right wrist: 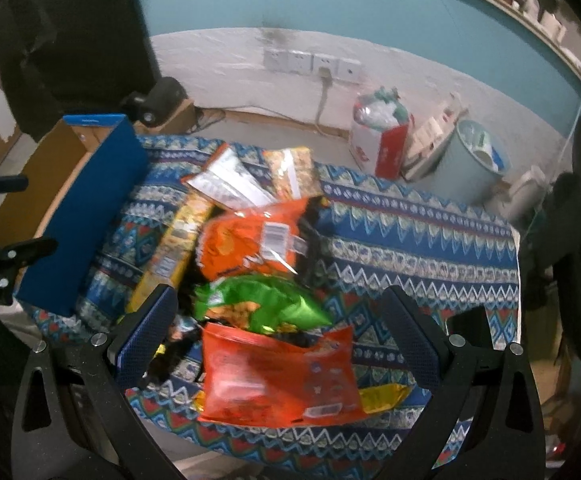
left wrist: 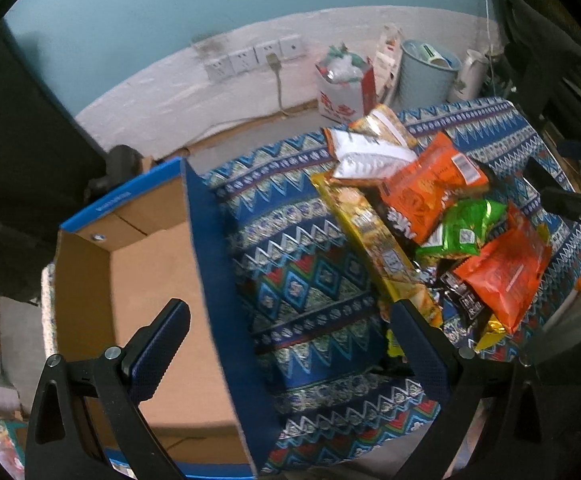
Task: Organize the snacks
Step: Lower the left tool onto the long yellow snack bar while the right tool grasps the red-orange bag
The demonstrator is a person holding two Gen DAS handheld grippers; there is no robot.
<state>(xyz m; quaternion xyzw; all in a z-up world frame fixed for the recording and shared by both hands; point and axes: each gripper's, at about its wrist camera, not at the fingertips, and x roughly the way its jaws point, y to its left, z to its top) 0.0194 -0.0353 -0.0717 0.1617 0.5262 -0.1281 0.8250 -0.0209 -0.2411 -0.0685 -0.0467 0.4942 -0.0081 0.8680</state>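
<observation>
Through the left wrist camera we see a blue cardboard box (left wrist: pixel 162 264) standing open on a patterned cloth (left wrist: pixel 290 272), its brown inside showing nothing in it. Behind, by the wall, stand a row of sockets (left wrist: pixel 254 58), a stuffed red-and-white bag (left wrist: pixel 344 88) and a pale bin (left wrist: pixel 426 74). Our left gripper (left wrist: pixel 290 332) is spread wide and holds nothing; one finger hangs over the box interior, the other over the cloth, with the box's blue side wall between them. The snack pile (left wrist: pixel 430 216) lies to the right of the box, and the long yellow packet (left wrist: pixel 374 240) reaches just to the right finger's tip.

Through the right wrist camera the same box (right wrist: pixel 78 216) sits at the far left of the cloth (right wrist: pixel 410 240), well apart from our right gripper (right wrist: pixel 282 328), which is also spread wide and empty. An orange packet (right wrist: pixel 278 376) lies between its fingers, with a green packet (right wrist: pixel 262 300) just beyond, overlapped by another orange packet (right wrist: pixel 250 244)
</observation>
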